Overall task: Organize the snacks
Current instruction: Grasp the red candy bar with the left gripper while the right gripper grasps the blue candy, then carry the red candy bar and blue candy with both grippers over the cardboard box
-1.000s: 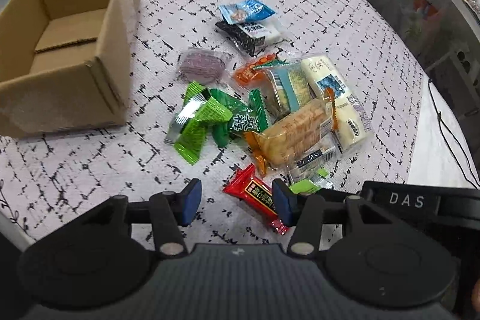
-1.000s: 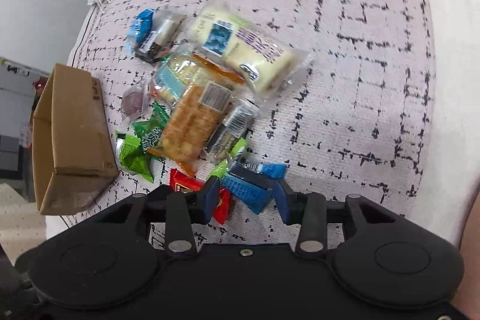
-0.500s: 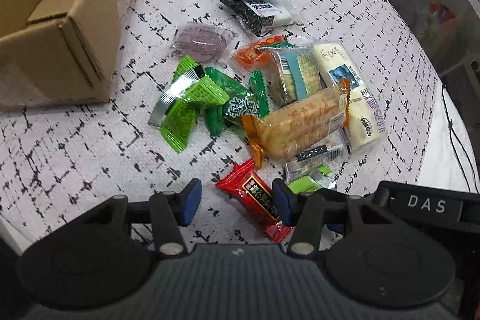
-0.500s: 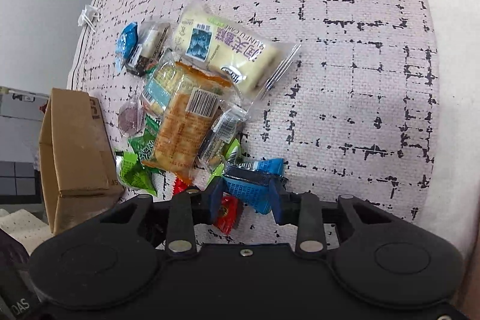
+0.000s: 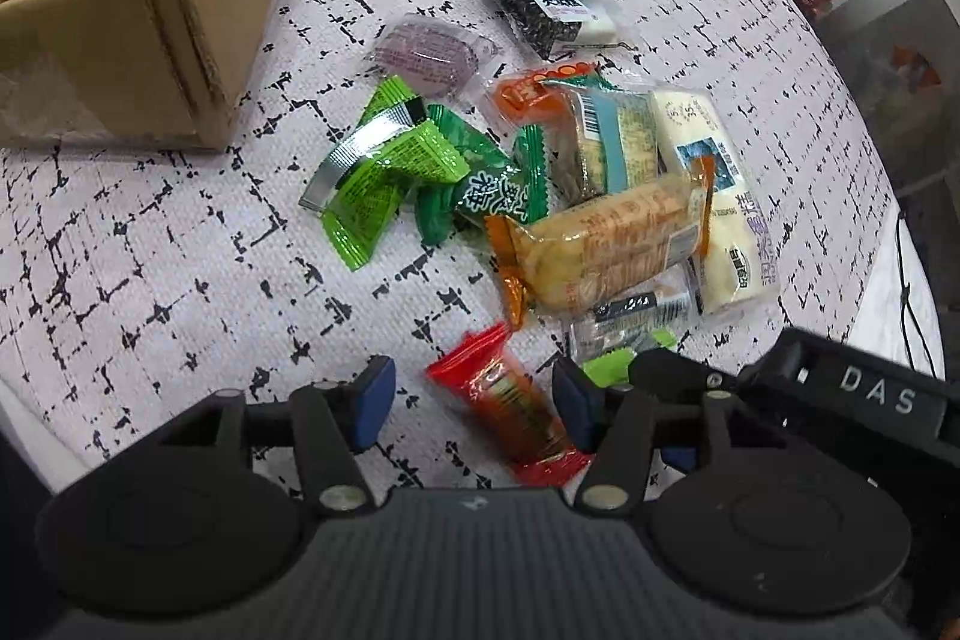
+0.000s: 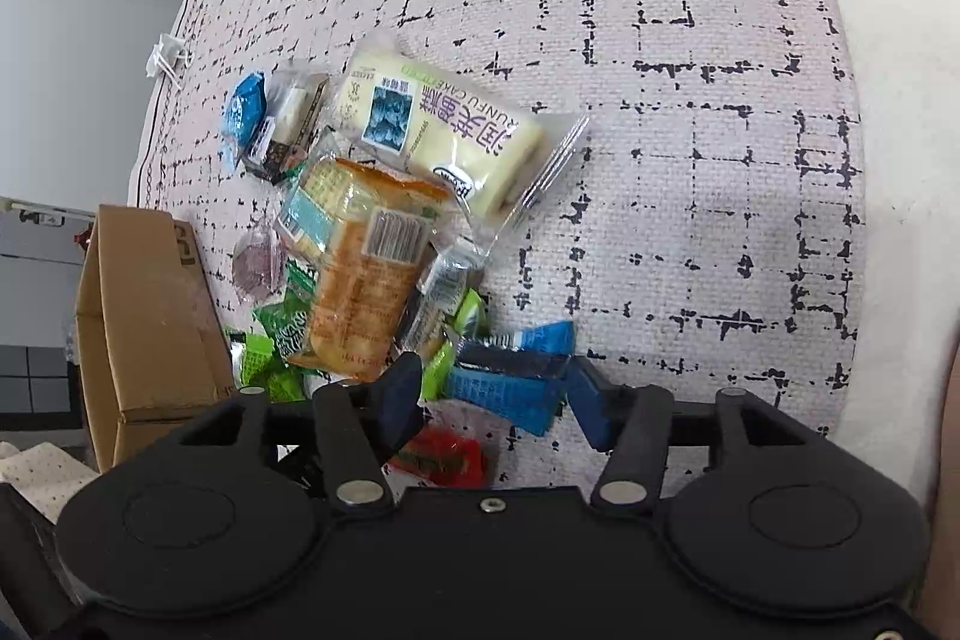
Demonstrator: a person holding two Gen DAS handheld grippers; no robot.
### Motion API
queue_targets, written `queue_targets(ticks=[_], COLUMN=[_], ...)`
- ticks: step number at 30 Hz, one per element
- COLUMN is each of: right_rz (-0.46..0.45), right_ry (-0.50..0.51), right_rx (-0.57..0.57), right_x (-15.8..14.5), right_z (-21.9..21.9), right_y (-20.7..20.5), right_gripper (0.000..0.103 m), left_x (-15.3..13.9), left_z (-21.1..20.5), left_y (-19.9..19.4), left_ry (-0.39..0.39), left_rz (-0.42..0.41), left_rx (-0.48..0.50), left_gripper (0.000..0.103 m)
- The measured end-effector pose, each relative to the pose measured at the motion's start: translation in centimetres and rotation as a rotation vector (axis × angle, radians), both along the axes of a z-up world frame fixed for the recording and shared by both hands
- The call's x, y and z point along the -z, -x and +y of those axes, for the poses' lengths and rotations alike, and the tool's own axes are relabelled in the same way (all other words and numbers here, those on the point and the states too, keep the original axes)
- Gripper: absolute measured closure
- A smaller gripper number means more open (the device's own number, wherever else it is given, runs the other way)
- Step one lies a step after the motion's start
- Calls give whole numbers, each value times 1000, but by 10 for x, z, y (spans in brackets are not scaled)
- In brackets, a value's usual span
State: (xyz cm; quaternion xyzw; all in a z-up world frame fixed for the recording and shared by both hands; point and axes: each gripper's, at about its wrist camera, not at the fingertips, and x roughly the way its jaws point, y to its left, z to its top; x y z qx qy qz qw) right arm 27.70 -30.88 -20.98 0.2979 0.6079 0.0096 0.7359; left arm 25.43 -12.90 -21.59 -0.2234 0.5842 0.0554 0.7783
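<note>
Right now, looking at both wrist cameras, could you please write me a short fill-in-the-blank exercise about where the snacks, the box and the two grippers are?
1. Between the fingers of the left gripper lies a snack in a ______ wrapper.
2. The right gripper has a ______ packet between its fingers.
3. The cardboard box holds ______ snacks in the part that shows.
4. The purple snack lies between the box and the ______ snack pile.

Missing words: red; blue; no; mixed

Bare worktop (image 5: 150, 280) at left and lower left of frame; cardboard box (image 5: 138, 10) blocks upper left; snack pile (image 5: 540, 178) crowds centre and right.
</note>
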Motion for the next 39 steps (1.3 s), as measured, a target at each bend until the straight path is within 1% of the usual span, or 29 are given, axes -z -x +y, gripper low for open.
queue_targets(ticks=[2,5,7,8,9,11,13,16,20,22,26,29,33,39], right_rz=[9,10,18,23,23,20,16,-1,-30,-45,-91,-137,-224,-282], right_ry=[-7,0,6,12,17,28,46,84,95,76,71,46,30,38], right_rx=[14,11,-6,-13,-16,-17,-19,-33,-48,-44,-46,-72,-109,-174], right_x=[3,5,8,9,10,11,11,10,8,6,-7,-18,-37,-51], right_z=[-2,-1,3,5,6,8,11,19,25,23,25,33,45,66], right_y=[0,0,0,0,-1,-1,-3,-6,-7,-7,-2,1,2,-3], right_gripper=[48,48,47,47,47,48,49,56,64,65,65,65,65,65], left_x=[1,2,2,1,1,2,0,-4,-10,-15,-27,-39,-54,-77], left_z=[-2,-7,-9,-7,-4,5,12,22,38,45,57,65,75,97], left_y=[0,2,3,4,4,5,5,6,7,9,10,11,13,17], left_ry=[-1,-30,-56,-54,-54,-21,-3,-4,3,4,6,6,-6,-24], left_rz=[-5,-11,-9,-9,-6,-7,-17,-34,-47,-60,-89,-119,-159,-198], left_rx=[-16,-37,-38,-42,-49,-61,-65,-79,-99,-102,-109,-109,-114,-155], left_gripper=[44,45,54,65,73,75,76,76,76,76,76,76,76,76])
